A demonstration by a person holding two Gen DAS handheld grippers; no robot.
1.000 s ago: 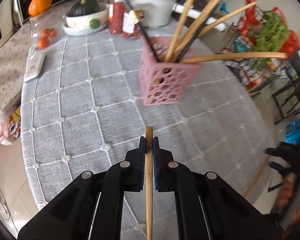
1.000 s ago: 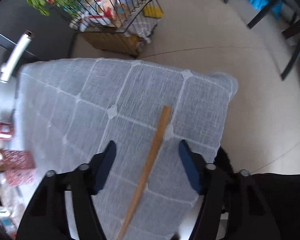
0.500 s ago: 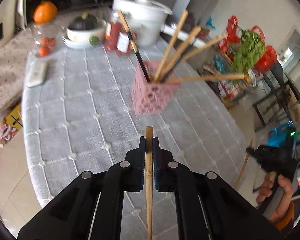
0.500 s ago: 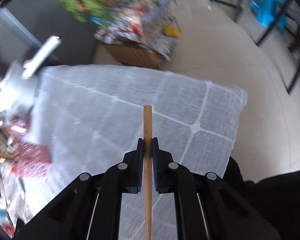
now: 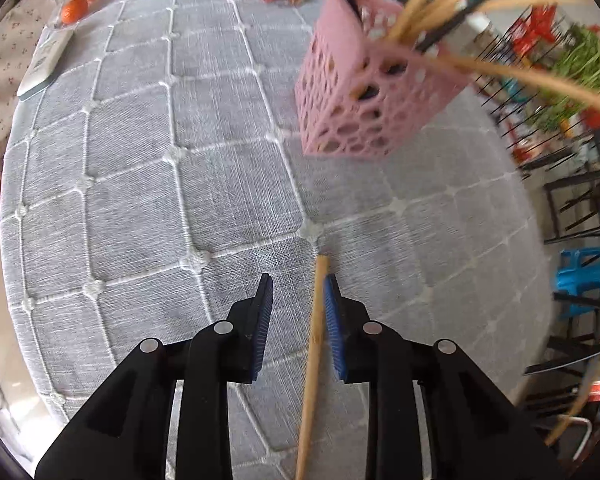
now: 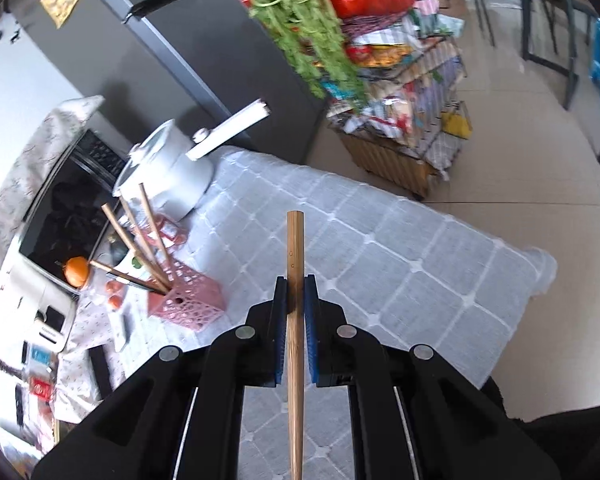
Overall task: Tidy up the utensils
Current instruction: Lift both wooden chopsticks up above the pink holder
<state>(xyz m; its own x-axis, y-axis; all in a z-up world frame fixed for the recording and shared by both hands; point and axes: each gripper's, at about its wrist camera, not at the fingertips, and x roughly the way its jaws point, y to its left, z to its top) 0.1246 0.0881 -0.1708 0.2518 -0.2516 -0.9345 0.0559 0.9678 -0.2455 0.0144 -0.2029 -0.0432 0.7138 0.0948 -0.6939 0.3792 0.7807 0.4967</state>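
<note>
Chopsticks (image 6: 140, 236) already stand in the pink perforated plastic basket (image 5: 364, 100) near the counter's far edge, while the left gripper (image 5: 298, 312) opens, loosening one bamboo chopstick (image 5: 314, 360), and the right gripper (image 6: 296, 308) clamps another bamboo stick (image 6: 295, 288), both unplaced.

Left wrist view: looking steeply down along the left gripper (image 5: 298, 294), close over the tablecloth (image 5: 140, 184), pink basket (image 5: 364, 108) near, just ahead at upper right. Right wrist view: looking down at a shallower slant along the right gripper (image 6: 296, 292), from higher and farther off, taking in table, floor and fridge (image 6: 204, 40). Shared by both: tablecloth (image 6: 380, 264), basket (image 6: 188, 304), white pot (image 6: 168, 176), rack of greens (image 6: 312, 32).
</note>
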